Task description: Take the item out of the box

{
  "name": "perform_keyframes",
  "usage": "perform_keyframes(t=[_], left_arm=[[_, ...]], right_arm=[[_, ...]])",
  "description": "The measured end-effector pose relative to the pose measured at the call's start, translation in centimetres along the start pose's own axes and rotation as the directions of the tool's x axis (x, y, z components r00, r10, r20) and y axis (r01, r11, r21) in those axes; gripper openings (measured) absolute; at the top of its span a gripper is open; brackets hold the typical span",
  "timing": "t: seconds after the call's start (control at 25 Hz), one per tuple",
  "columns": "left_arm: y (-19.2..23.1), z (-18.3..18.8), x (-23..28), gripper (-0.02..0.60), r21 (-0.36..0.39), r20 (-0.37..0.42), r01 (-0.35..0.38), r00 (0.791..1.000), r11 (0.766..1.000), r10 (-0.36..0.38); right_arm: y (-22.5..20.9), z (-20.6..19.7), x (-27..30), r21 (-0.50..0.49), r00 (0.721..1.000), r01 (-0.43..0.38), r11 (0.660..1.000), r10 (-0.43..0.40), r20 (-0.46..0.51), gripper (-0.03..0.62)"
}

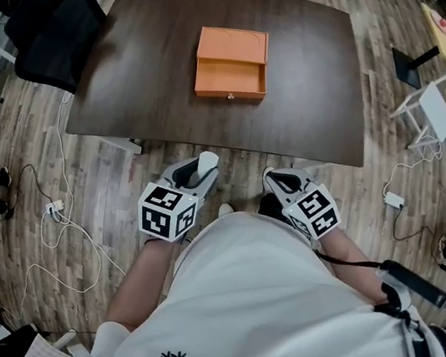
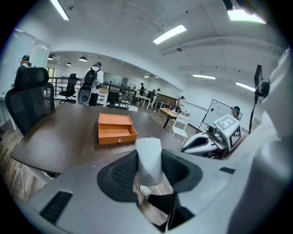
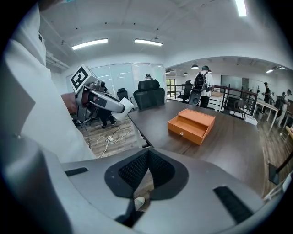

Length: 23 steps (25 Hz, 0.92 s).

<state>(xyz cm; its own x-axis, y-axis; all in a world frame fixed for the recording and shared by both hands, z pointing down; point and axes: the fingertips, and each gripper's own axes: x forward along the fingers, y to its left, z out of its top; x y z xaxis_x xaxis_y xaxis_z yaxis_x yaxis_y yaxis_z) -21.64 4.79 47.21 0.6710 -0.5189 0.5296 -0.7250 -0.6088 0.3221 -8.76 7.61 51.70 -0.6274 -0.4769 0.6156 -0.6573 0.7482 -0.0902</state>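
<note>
The dark wooden worktop (image 1: 139, 75) fills the upper middle of the head view, standing on a plank floor (image 1: 395, 160). A black office chair (image 1: 57, 31) is drawn up at its left edge.

Near the worktop's centre, well apart from both of my hands, sits the orange box (image 1: 232, 65). Its drawer is slid out on the side facing me, with a small knob on the drawer's front. The same box shows in my left gripper view (image 2: 116, 129) and in my right gripper view (image 3: 191, 124), beyond the jaws in each.

I hold both tools off the worktop, close to my body and above the floor. My left gripper (image 1: 199, 171) has its jaws closed on the white item (image 2: 149, 157), a pale, round-topped piece that stands upright between the two black ribbed pads and rises above them. The item is therefore outside the box, and it shows at the tip of the left tool in the head view as well.

My right gripper (image 3: 147, 154), just beside the left one, has its jaws brought together at the tips with nothing between them.
</note>
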Motion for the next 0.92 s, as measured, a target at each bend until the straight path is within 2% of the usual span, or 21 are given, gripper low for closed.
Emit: perform_keyframes(t=[0.6, 0.92], left_arm=[[1.9, -0.9, 0.2, 0.169, -0.011, -0.011, -0.006, 1.000, 1.000, 0.006], [0.8, -1.0, 0.3, 0.169, -0.013, -0.017, -0.021, 1.000, 1.000, 0.021]], right_arm=[[0.4, 0.6, 2.3, -0.011, 0.999, -0.028, 1.000, 0.028, -0.022, 0.002], [0.5, 0.7, 1.4, -0.023, 0.998, -0.054, 0.998, 0.054, -0.023, 0.002]])
